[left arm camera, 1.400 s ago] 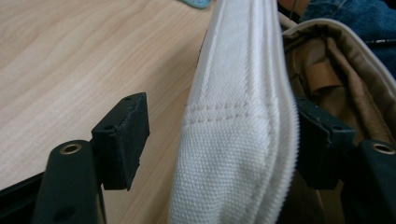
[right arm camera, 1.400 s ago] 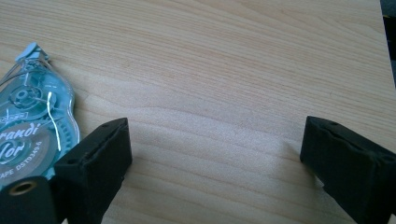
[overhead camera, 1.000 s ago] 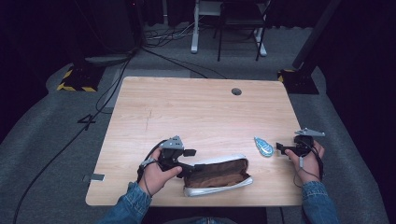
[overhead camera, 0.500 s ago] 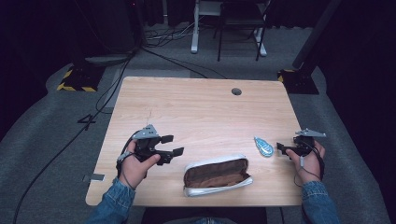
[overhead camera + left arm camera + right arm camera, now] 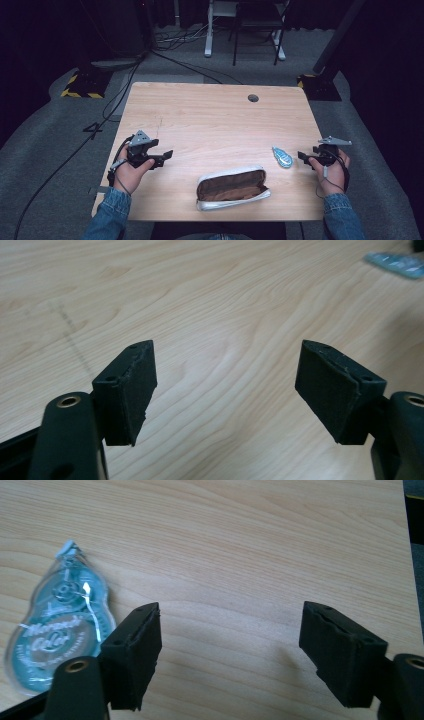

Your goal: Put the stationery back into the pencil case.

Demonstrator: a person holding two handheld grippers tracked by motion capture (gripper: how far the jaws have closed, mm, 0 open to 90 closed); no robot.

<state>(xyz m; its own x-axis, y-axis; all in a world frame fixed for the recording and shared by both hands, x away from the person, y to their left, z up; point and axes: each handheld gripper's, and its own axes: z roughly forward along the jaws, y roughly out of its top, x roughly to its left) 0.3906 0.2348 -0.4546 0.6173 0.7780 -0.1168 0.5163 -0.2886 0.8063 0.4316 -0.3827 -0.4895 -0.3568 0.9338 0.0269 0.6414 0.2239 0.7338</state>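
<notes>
left gripper (image 5: 165,156) and right gripper (image 5: 303,156): black bodies, each topped by a grey three-cornered plate and trailing a thin black cable past the wrist. both forearms wear blue denim sleeves (image 5: 107,215) with stitched cuffs. in the gripper views, each jaw ends in a wedge-shaped block faced with a matt black pad (image 5: 134,390), two small screw holes along its top edge, a brass-ringed hole at its base.
</notes>
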